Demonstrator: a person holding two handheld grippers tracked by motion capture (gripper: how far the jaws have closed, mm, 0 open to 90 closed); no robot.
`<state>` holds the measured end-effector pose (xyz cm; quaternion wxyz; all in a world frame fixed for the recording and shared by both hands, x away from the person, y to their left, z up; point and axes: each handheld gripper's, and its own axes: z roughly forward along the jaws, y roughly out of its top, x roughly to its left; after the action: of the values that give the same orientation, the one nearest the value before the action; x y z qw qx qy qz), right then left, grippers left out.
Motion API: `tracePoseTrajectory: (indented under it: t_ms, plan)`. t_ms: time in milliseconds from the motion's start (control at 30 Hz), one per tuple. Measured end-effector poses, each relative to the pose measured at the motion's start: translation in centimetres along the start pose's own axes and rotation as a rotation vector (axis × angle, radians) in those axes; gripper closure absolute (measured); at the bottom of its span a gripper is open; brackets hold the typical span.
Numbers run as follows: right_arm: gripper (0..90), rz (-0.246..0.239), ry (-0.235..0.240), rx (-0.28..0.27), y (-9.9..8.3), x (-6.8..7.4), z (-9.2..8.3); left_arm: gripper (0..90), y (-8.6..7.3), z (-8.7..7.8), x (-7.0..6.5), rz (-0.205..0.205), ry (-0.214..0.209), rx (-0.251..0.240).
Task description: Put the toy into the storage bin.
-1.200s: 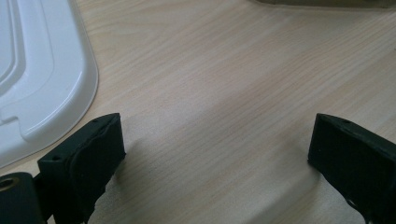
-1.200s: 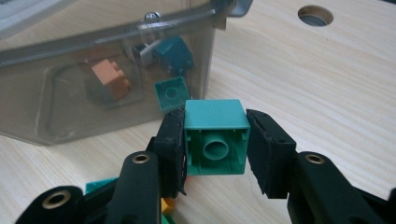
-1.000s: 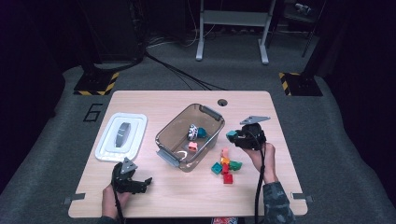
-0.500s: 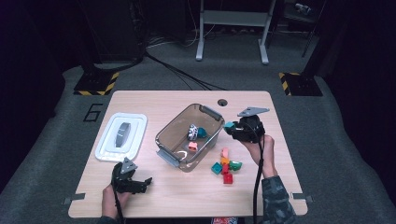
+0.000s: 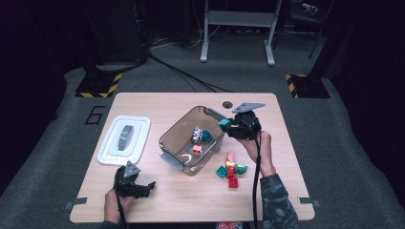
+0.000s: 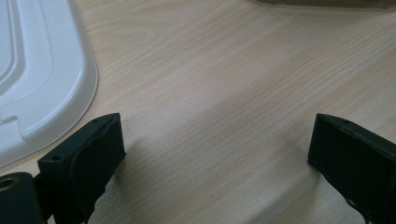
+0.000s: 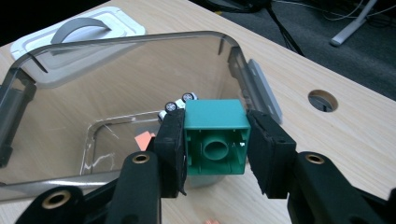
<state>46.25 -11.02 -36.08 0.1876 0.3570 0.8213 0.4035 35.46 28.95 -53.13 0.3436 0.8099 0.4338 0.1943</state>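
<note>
My right gripper (image 5: 225, 124) is shut on a green toy block (image 7: 215, 116) and holds it above the right rim of a clear plastic bin (image 5: 172, 138). The right gripper view has the block's hollow underside facing the camera, with the bin's (image 7: 116, 56) open inside behind it. In the bin lie a small wheeled toy (image 5: 197, 134), a teal piece (image 5: 207, 136) and a pink block (image 5: 197, 150). My left gripper (image 5: 149, 185) rests open on the table's near left, nothing between its jaws (image 6: 215, 154).
A white bin lid (image 5: 124, 140) with a grey handle lies left of the bin, and its edge (image 6: 37, 79) is close to the left gripper. Several loose blocks (image 5: 231, 169) sit right of the bin by the right forearm. A round hole (image 5: 228, 103) is in the table's far side.
The right gripper has risen and moved left toward the bin with the green block in its jaws. The left gripper has stayed where it was.
</note>
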Motion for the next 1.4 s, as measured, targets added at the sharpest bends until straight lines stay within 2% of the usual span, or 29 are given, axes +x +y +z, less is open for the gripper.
tracePoseTrajectory:
  t_ms: [267, 600, 833, 1100, 1233, 1400]
  plan:
    - [58.8, -0.027, 0.032, 0.021, 0.9, 1.0, 1.7, 3.6, 0.0, 0.0, 0.0, 0.003, 0.0, 0.0]
    - [58.7, -0.029, 0.066, 0.084, 0.1, 1.7, 4.0, 3.6, 0.0, 0.0, 0.0, 0.004, 0.002, 0.0]
    - [58.7, -0.026, 0.072, 0.119, -0.3, 1.8, 4.5, 3.6, 0.0, 0.0, 0.0, 0.004, 0.002, 0.001]
    - [57.7, -0.037, 0.079, 0.132, -0.4, 2.0, 4.4, 3.6, 0.0, 0.0, 0.0, 0.005, 0.003, 0.0]
    - [49.3, -0.031, 0.078, 0.114, -0.4, 2.0, 3.8, 3.6, 0.0, 0.0, -0.1, 0.006, 0.003, 0.0]
    - [36.0, 0.002, 0.062, 0.084, -0.7, 1.8, 2.5, 3.6, 0.0, 0.0, -0.1, 0.005, 0.004, -0.001]
